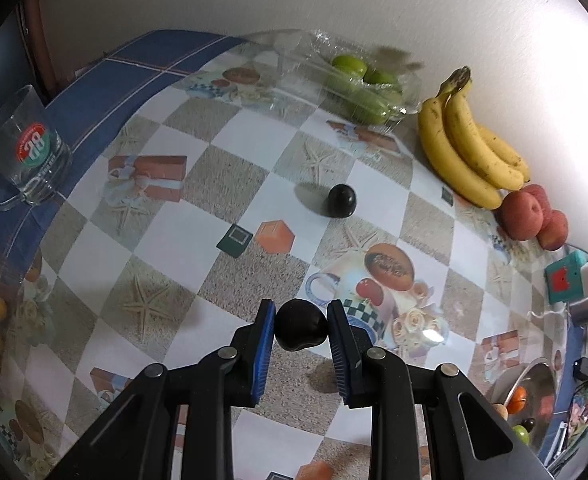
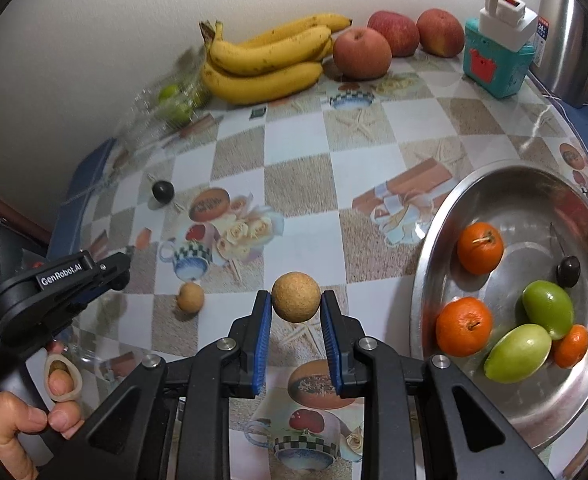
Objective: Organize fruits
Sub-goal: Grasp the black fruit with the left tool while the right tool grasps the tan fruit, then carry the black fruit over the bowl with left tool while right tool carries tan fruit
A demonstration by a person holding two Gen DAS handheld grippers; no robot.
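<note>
My left gripper (image 1: 301, 330) clamps a dark plum (image 1: 300, 329), its long axis crosswise between the pads; my right gripper (image 2: 296, 303) pinches a round tan fruit (image 2: 295, 297) beside the steel bowl (image 2: 426, 280).

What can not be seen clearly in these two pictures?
- Green fruits in the plastic box: right wrist view, blurred, so no count.
- Third apple: left wrist view, mostly behind the front apple.
- Bowl: left wrist view, partly cut off by the left gripper arm.
</note>
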